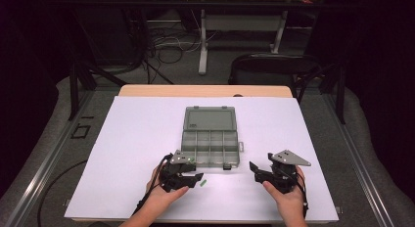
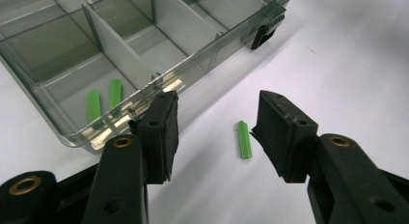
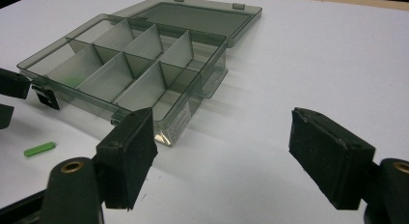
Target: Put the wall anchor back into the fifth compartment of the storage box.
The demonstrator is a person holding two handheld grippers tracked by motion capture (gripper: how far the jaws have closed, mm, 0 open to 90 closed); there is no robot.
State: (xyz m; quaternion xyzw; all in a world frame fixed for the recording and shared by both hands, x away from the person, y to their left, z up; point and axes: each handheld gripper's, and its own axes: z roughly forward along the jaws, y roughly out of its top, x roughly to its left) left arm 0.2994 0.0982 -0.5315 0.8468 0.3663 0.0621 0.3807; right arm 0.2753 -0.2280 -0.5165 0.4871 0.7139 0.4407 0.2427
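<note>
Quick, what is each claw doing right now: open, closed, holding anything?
Left claw: open, empty, green plug lying between its jaws.
Right claw: wide open, empty.

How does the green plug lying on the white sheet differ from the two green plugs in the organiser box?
The loose plug lies alone on the white sheet, between the left gripper's open jaws; the two boxed plugs lie side by side in a corner compartment of the organiser box. All three are alike in colour and shape.

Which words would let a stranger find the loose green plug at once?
Start at the grey box lying open on the white sheet. Just in front of its near left corner, the plug lies on the sheet between the left gripper's open jaws. Two other plugs lie inside the box.
</note>
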